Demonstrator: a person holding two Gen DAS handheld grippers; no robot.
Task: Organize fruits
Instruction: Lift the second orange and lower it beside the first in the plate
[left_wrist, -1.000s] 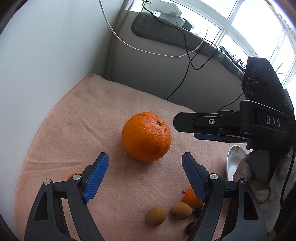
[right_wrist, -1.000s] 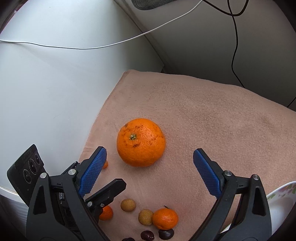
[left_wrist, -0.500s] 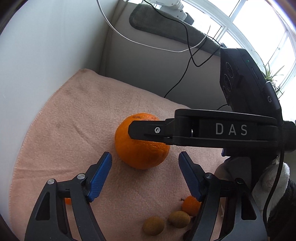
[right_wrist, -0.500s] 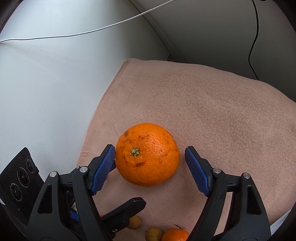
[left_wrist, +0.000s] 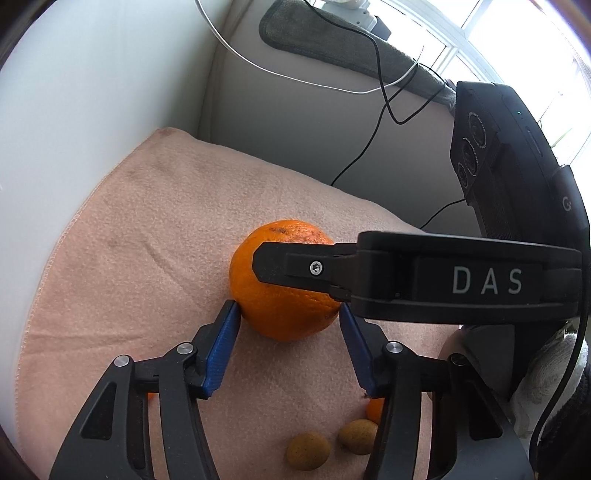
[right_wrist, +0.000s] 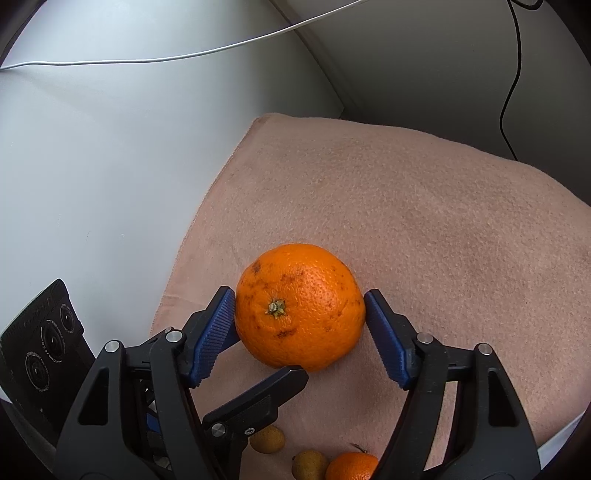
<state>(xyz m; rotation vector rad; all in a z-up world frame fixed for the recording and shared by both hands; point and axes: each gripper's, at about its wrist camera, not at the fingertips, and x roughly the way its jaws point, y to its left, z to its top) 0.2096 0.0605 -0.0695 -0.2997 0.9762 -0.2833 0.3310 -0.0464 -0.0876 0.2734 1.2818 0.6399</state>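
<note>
right gripper (right_wrist: 300, 321): blue pads bracket the large orange (right_wrist: 300, 305) at its widest part, one pad at 9 o'clock of the fruit, the other at 3 o'clock. both pads appear to touch the peel; whether they press it cannot be told. the orange sits on the pink cloth (right_wrist: 424, 206) covering the surface, stem facing the right wrist camera.

left gripper (left_wrist: 290, 325): jaws spread about as wide as the orange (left_wrist: 284, 306), pad tips alongside its lower flanks. the pad at 9 o'clock touches or nearly touches the peel; the pad at 3 o'clock is partly hidden behind the right gripper's black finger, which crosses the fruit in the left wrist view. no firm grip is evident.

other fruit, right wrist view: two small tan fruits (right_wrist: 267, 439) and a small mandarin (right_wrist: 351, 466) lie on the cloth at 6 o'clock of the orange, well apart from it.

cables run along the pale wall (right_wrist: 110, 147) beyond the cloth.
</note>
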